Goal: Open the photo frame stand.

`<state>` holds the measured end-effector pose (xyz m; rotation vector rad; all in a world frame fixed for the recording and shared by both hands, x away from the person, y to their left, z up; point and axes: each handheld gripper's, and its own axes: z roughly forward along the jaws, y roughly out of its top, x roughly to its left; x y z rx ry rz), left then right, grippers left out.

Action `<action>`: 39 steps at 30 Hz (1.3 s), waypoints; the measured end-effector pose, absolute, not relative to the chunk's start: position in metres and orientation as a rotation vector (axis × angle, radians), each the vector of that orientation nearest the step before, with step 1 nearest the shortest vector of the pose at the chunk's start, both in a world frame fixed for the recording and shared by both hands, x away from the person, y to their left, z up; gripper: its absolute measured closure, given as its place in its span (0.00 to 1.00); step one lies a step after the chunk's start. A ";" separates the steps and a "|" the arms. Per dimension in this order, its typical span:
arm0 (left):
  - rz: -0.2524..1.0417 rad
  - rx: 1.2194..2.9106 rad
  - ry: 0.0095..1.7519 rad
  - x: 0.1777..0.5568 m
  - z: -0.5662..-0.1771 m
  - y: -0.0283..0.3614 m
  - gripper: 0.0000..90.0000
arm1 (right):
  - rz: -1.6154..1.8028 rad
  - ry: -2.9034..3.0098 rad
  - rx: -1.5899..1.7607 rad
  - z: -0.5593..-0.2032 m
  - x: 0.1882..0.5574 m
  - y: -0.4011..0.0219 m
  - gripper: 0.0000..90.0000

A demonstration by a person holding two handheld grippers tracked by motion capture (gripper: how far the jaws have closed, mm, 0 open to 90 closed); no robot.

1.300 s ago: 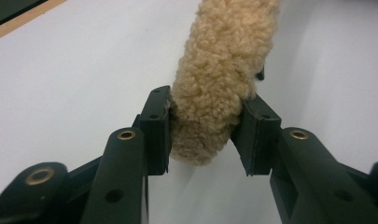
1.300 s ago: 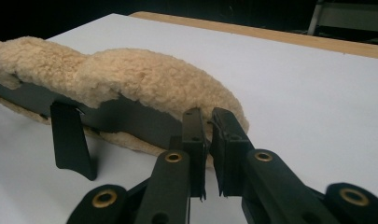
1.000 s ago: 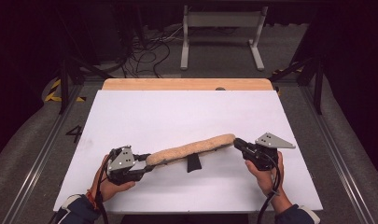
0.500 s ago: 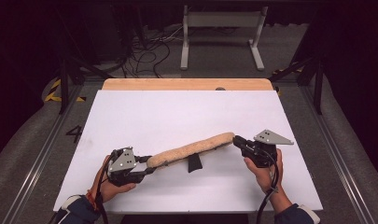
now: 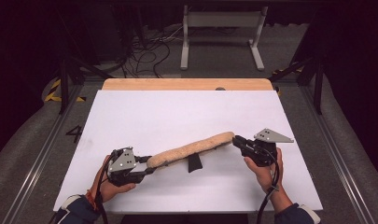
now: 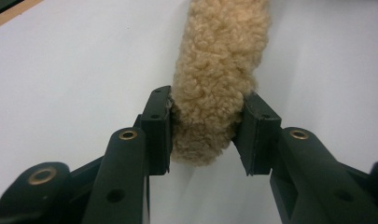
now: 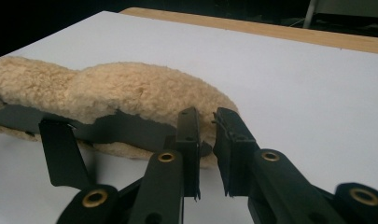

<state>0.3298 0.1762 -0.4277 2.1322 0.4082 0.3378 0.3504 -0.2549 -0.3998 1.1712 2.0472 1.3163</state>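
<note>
Fleece grip, left: the left gripper [image 6: 207, 135] has its fingers [image 6: 158, 126] pressed into both sides of the near end of the fleece pad [image 6: 219, 70]; the pile bulges around the pads, so this end is clamped.
Right fingers: the right gripper [image 7: 206, 140] stands at the far end of the pad [image 7: 130, 93]; its jaws have just been opening slightly. A narrow gap shows between the two fingers [image 7: 189, 140], and only the tip of the black backing lies at that gap; no pressure on the pad can be read there, so this end is judged released or about to be.
Progress: judged as late in a two-handed carry or straighten step. The pad is stretched out between both grippers; what remains is for the left gripper [image 5: 130, 165] to let go and for both to draw back.
Pad location: on the white surface [image 5: 177, 112], toward its near edge, running from near the near-left corner up toward the right edge, where the right gripper [image 5: 240, 142] meets it.
Pad appearance: long, narrow, tan curly fleece [image 5: 191, 149] on top; dark stiff backing underneath, with a black strap [image 7: 60, 154] hanging from the underside. It sags slightly along its length.
Handling note: soft pile compresses easily; the strap may catch.
</note>
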 end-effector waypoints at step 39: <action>0.324 2.143 0.375 0.325 -0.428 0.171 0.69 | 1.287 2.102 1.143 -0.402 0.361 -0.250 0.82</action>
